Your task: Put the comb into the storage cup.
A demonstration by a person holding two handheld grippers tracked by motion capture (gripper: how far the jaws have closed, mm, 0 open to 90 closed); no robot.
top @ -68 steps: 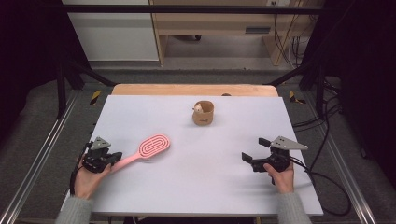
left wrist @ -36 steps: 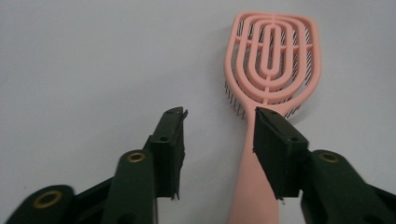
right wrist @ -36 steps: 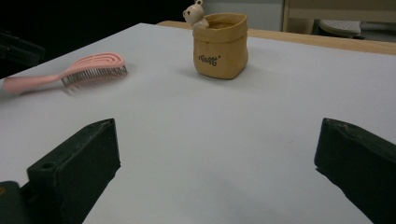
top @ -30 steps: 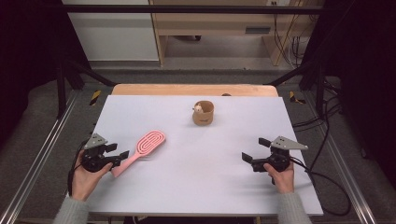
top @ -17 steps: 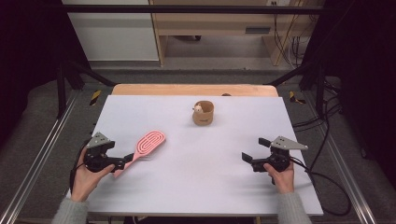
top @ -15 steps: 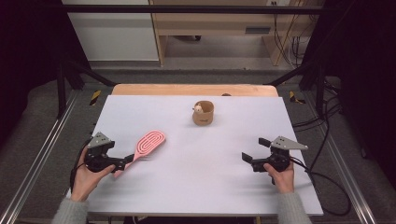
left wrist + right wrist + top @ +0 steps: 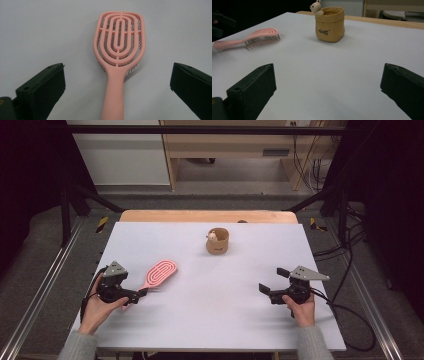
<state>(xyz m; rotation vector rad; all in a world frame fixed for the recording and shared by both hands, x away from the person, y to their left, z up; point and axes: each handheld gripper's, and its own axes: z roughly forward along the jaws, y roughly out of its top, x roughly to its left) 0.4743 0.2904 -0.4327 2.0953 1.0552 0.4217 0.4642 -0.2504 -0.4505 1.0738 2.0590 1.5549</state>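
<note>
Left gripper [image 7: 117, 82] jaws just opened, now wide, pads clear of pink hairbrush [image 7: 119, 50] handle between them. Brush released, lying flat near table [image 7: 210, 320] left edge, closer to near-left corner than 2.3 s back. Right gripper [image 7: 328, 82] wide, empty, near right edge. Placement looks done; retract next.

Bright even overhead light, soft shadows, dark surroundings, slight blur

counter [image 7: 215, 320]: white top, wood strip along far edge | pink hairbrush [image 7: 159, 274]: flat on near-left part, bristles down, handle toward near-left | tan pouch [image 7: 218, 241]: upright, far centre, small bear figure at its rim, well apart from brush
</note>
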